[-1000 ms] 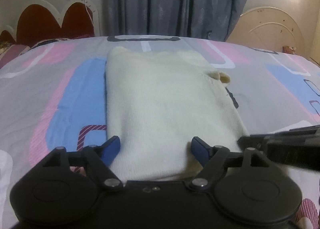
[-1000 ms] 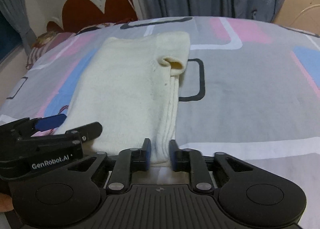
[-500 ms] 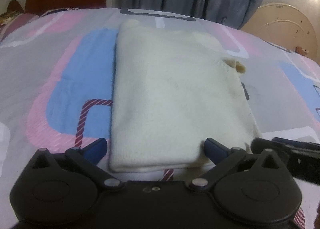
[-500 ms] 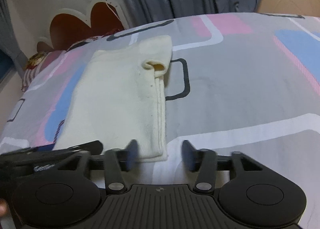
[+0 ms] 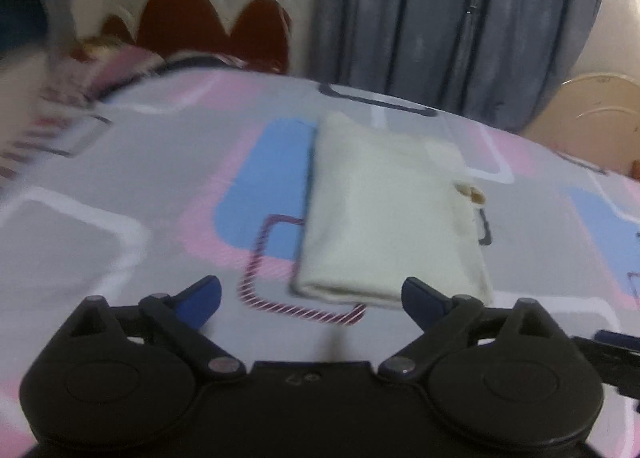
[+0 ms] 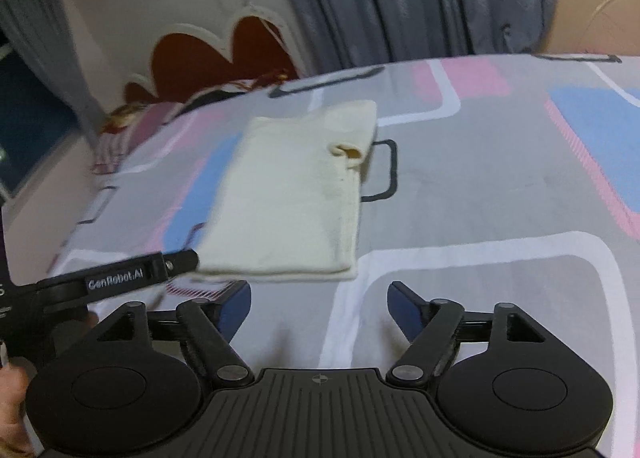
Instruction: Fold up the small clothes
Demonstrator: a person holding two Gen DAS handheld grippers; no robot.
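**Both grippers drawn back from the folded garment**

Since the earlier frames, both grippers have been lifted and pulled away, so the cream knitted garment, folded into a rectangle (image 5: 388, 217), is now seen smaller and clear of the fingers. It lies flat on the grey bedsheet patterned with pink and blue rounded blocks (image 5: 160, 161), at centre right of the left wrist view and centre left of the right wrist view.

A risk is judged at the small opening (image 6: 347, 150) on the garment's right edge: a fingertip could be snagged there and the fold dragged open.

The left gripper (image 5: 310, 296) is held wide, its jaws easing slightly inward, with nothing between them. The right gripper (image 6: 319, 304) is released, its jaws opening, and nothing is gripped.
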